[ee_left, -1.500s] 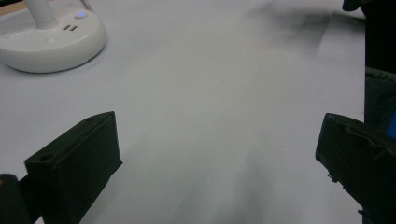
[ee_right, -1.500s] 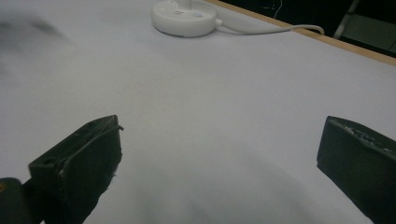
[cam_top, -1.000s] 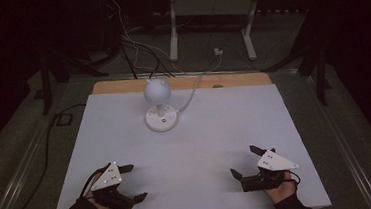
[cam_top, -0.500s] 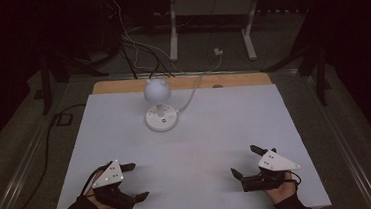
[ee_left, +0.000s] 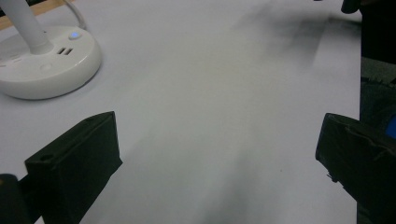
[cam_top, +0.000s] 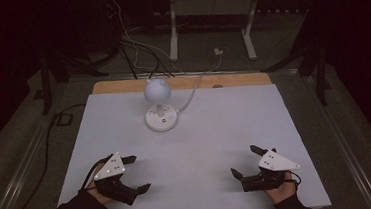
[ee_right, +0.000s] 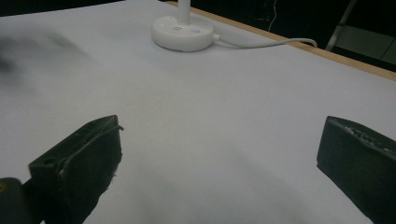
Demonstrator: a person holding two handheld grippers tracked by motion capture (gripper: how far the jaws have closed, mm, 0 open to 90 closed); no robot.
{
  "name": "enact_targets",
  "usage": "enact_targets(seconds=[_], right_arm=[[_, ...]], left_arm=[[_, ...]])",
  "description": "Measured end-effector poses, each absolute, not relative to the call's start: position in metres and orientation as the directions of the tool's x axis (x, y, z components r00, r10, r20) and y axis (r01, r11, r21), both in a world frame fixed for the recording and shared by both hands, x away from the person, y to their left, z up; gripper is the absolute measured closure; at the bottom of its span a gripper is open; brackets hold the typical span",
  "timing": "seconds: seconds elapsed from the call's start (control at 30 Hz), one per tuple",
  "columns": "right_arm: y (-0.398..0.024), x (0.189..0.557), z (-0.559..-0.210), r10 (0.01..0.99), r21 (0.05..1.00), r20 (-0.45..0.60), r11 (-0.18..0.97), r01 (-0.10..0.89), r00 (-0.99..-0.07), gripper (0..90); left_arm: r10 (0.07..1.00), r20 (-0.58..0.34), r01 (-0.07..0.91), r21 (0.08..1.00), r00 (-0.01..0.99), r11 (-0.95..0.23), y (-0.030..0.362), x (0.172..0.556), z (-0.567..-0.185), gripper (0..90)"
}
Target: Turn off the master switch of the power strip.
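Dark floor and cables surround the table [cam_top: 285, 126], whose white top takes most of the middle of the high view, with a strip of bare wood along its far edge. On this top stands one thing, a small white lamp [cam_top: 159, 104] with a round head on a thin stem and a flat round base; it sits in the upper middle of the frame, a little left of the centre, and its white cord [cam_top: 192, 91] runs off over the far edge toward the floor. I think it is placed there so that both hands can reach it equally, with the cord leading away from the person and not across the working area. The left gripper [cam_top: 135, 173] is at the lower left of the frame and the right gripper [cam_top: 244, 161] at the lower right, each held low over the near part of the table, well apart from the lamp and from each other. Both point forward and slightly inward, which looks like a ready position before a reach. In the left gripper view the jaws stand wide apart with bare table between them, and the lamp base [ee_left: 44, 63] is in the upper left corner. In the right gripper view the jaws are also spread wide and hold nothing; the base [ee_right: 183, 31] is at the top, left of the centre, far ahead. Neither gripper touches anything that I can see.
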State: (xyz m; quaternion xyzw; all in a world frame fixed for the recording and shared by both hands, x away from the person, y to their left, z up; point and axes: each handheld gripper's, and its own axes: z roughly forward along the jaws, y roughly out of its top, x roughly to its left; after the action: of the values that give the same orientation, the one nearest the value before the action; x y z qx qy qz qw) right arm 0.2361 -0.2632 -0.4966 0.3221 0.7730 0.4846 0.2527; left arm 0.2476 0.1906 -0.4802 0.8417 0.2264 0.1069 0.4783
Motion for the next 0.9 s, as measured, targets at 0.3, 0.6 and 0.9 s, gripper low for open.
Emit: enact_targets(seconds=[0.3,0.6,0.9], right_arm=[[-0.264,0.236,-0.496,0.743,0.913,-0.075,0.319,0.253,-0.666,0.3],[-0.264,0.236,-0.497,0.740,0.914,-0.070,0.316,0.254,-0.669,0.3],[-0.265,0.235,-0.495,0.741,0.920,-0.064,0.304,0.249,-0.668,0.3]], left_arm=[[0.499,-0.036,0.286,0.854,0.866,-0.434,0.183,0.258,-0.473,0.4],[0.527,-0.022,0.277,0.869,0.850,-0.410,0.175,0.272,-0.463,0.4],[0.576,-0.039,0.310,0.872,0.816,-0.380,0.162,0.290,-0.467,0.4]])
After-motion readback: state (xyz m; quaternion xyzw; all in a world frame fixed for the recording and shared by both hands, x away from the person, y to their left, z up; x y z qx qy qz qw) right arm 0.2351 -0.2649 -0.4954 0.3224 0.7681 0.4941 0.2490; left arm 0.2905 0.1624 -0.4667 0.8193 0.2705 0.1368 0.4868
